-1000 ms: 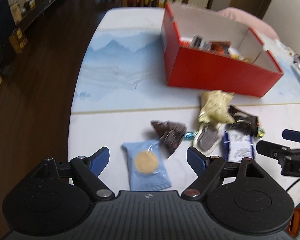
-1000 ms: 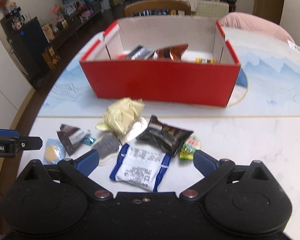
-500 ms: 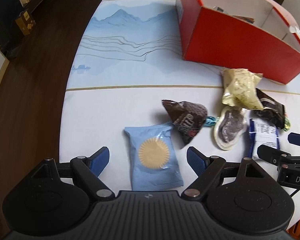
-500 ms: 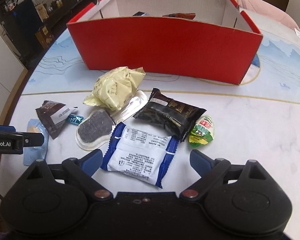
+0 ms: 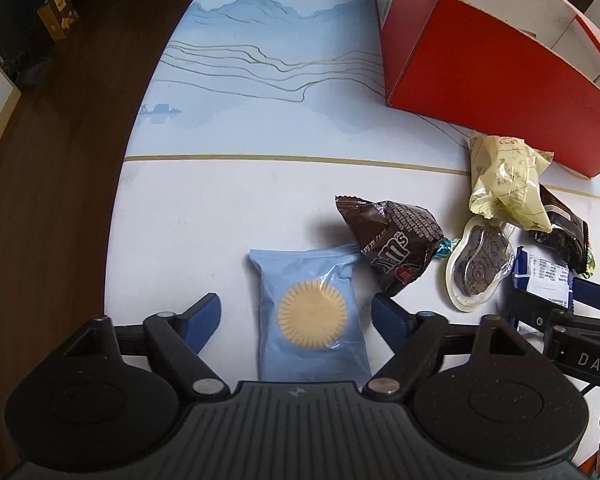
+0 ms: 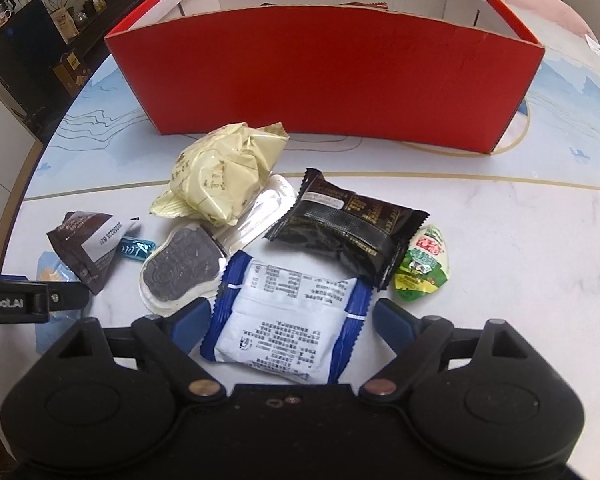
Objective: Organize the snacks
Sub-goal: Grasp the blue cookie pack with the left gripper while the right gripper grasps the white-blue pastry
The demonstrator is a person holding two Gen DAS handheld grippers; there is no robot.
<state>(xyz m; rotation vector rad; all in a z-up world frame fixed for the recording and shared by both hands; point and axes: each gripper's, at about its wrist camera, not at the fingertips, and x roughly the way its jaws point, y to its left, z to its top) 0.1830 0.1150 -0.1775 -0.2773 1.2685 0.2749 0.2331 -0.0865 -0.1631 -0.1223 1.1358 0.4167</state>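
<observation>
Both grippers have descended. Left gripper [image 5: 296, 312] spread wide around blue cookie packet [image 5: 310, 312]; right gripper [image 6: 292, 320] likewise straddles white wrapper [image 6: 288, 324]. Grasps imminent; red box [image 6: 328, 76] awaits.

A flat pale-blue biscuit packet [image 5: 310, 318] lies on the bench beside a brown chocolate pouch [image 5: 396, 242]; a white-and-blue wrapper [image 6: 288, 322], black packet [image 6: 346, 226] and crumpled yellow bag [image 6: 224, 176] lie before the open red cardboard box [image 6: 332, 76].

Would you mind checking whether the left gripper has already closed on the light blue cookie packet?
No, the left gripper is open, its blue fingers standing apart on either side of the light blue cookie packet on the table.
</observation>
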